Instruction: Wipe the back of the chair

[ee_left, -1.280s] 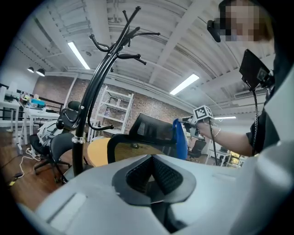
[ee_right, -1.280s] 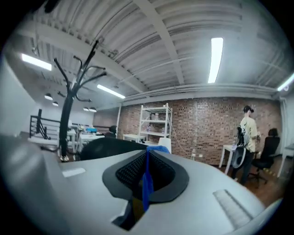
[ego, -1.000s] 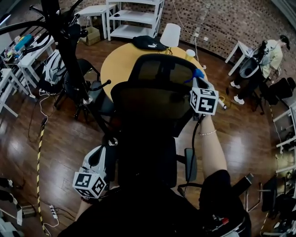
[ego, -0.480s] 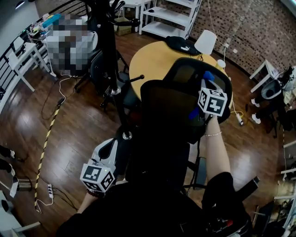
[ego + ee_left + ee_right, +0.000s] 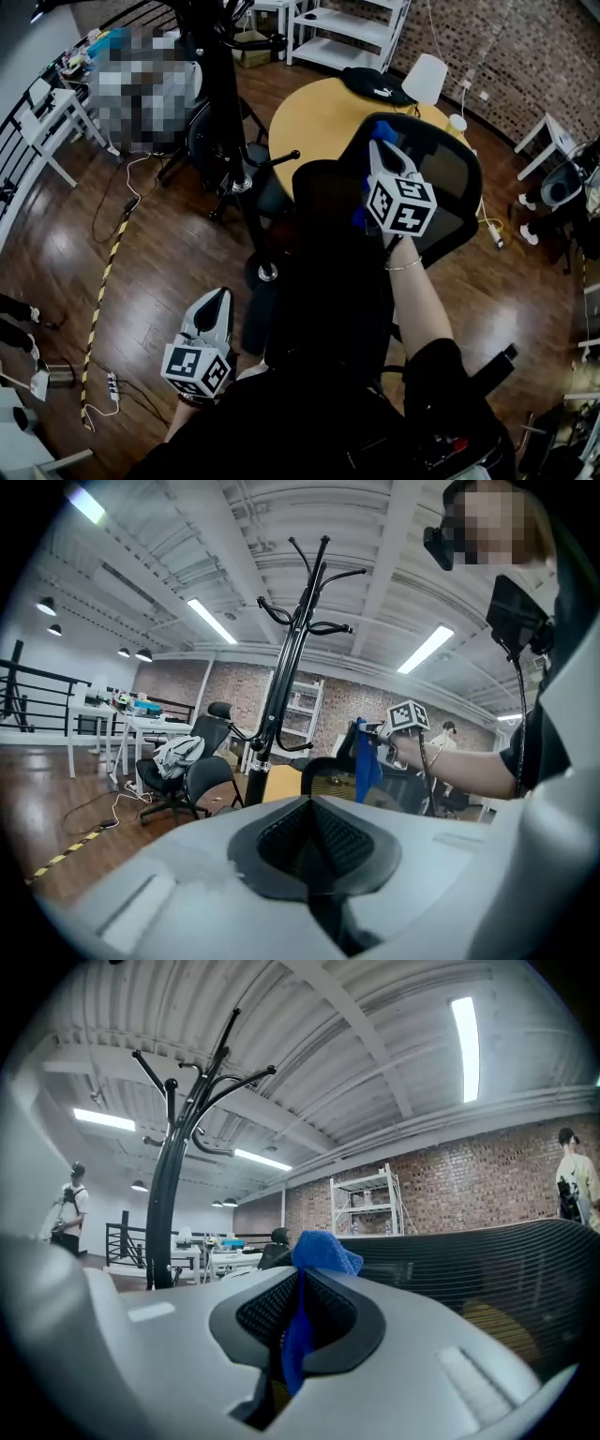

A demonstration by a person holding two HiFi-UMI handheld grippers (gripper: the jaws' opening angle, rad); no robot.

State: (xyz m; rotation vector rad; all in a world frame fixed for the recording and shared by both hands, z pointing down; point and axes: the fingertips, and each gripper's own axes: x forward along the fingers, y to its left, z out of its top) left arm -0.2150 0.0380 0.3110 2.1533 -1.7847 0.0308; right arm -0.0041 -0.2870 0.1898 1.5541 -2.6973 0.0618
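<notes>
- Two hand-held grippers in view. Left hand-held gripper sits low, left of the chair and apart from it, jaws together, nothing between them.
- Chair at centre, black, back towards the person; round worktop beyond it.
- Right hand-held gripper at the headrest's left rim, jaws clamped on a blue cloth. Contact between cloth and mesh not confirmed.
</notes>
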